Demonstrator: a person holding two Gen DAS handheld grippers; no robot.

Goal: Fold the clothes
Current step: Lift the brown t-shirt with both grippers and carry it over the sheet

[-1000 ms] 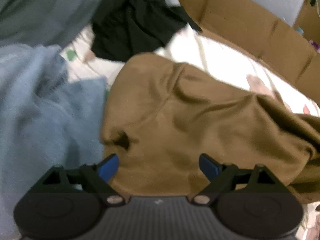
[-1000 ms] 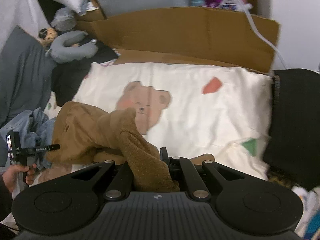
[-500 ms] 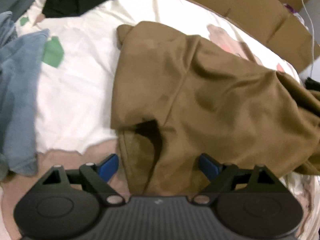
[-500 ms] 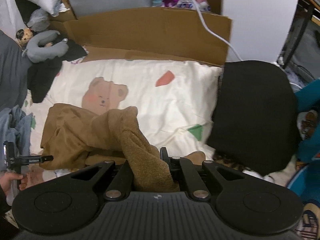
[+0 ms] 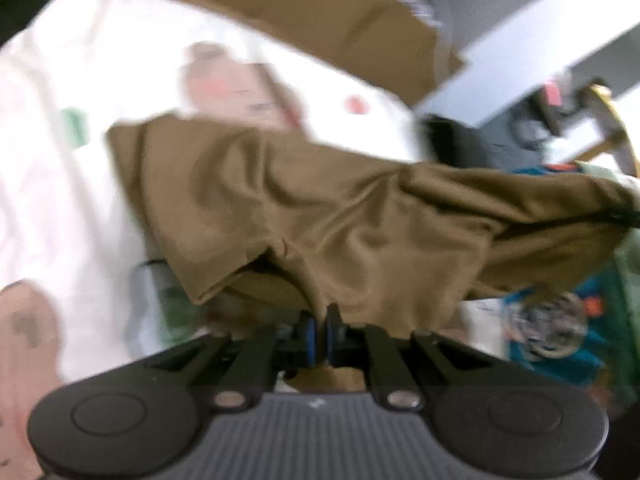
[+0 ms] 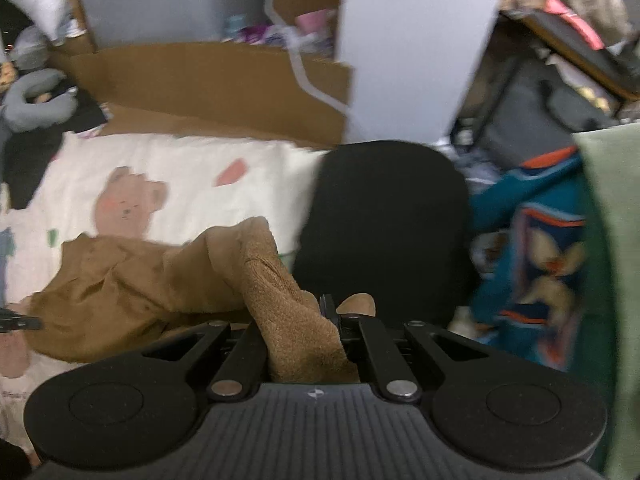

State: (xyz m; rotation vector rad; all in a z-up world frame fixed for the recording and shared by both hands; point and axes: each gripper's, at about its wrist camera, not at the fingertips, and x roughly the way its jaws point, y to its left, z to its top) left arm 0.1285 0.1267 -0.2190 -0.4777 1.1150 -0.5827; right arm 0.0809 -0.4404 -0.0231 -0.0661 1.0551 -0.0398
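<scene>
A brown garment (image 5: 320,208) stretches crumpled across the white bear-print sheet (image 5: 60,160), one end lifted toward the right. My left gripper (image 5: 319,320) has its jaws closing on the garment's near edge, and the blue pads (image 5: 310,334) pinch the fabric. In the right wrist view the same brown garment (image 6: 132,280) trails left over the sheet (image 6: 180,168). My right gripper (image 6: 329,314) is shut on a fleecy fold of it, which drapes over the left finger. The left gripper's tip (image 6: 16,322) shows at that view's far left edge.
Cardboard (image 6: 200,80) lines the far side of the bed. A black chair back (image 6: 384,220) stands at the bed's right end, with teal patterned cloth (image 6: 532,248) and clutter beyond. A grey neck pillow (image 6: 36,104) and dark clothes lie at the far left.
My left gripper went from wide open to shut on the brown garment's edge and swung right. The right gripper rose and moved right with its fold, toward the black chair.
</scene>
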